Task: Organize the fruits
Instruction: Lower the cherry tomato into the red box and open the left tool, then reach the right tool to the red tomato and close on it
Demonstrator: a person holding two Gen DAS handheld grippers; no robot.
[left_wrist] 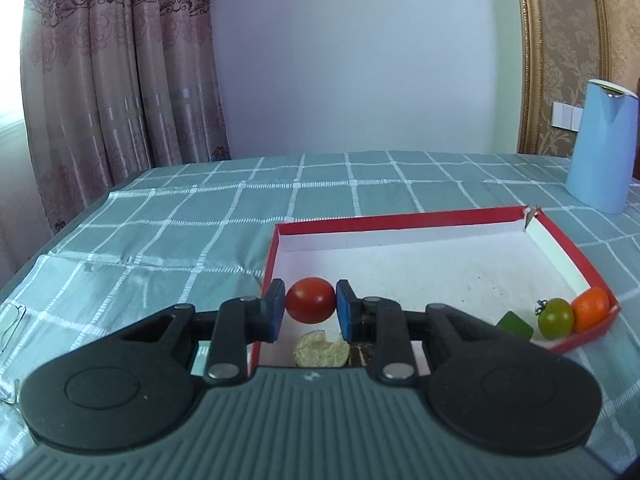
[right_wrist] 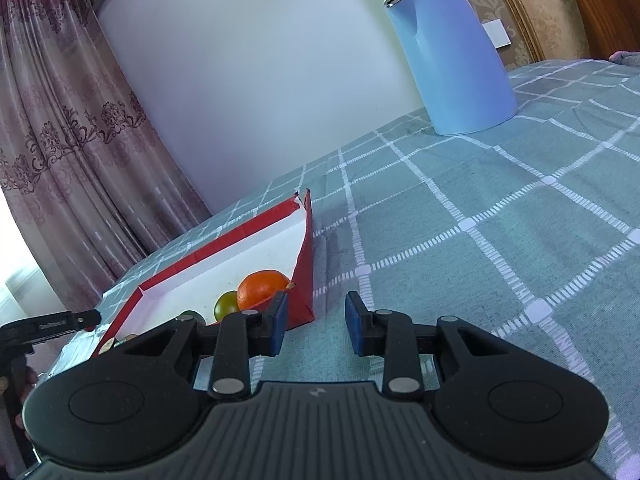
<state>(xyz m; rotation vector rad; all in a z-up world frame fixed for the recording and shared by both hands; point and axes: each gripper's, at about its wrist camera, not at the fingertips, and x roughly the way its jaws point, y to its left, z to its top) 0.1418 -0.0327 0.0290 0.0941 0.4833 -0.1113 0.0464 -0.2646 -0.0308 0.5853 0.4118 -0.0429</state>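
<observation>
Pinching a red tomato (left_wrist: 311, 300) between its blue fingers (left_wrist: 275, 311), the left gripper (left_wrist: 310, 309) holds the fruit in the air above the near left corner of a red-sided box (left_wrist: 400, 219) with a white floor. Below the tomato lies a pale round piece (left_wrist: 320, 354) with a bite-shaped notch. In the box's near right corner an orange fruit (left_wrist: 591, 307) touches a green tomato (left_wrist: 555, 318), with a green block (left_wrist: 515, 325) just beside them. The right gripper (right_wrist: 316, 322) hangs over the green checked cloth (right_wrist: 500, 220) just beside the box's corner, its fingers (right_wrist: 354, 322) spread apart with nothing between them. A pale blue kettle (right_wrist: 452, 56) stands well behind on the cloth.
</observation>
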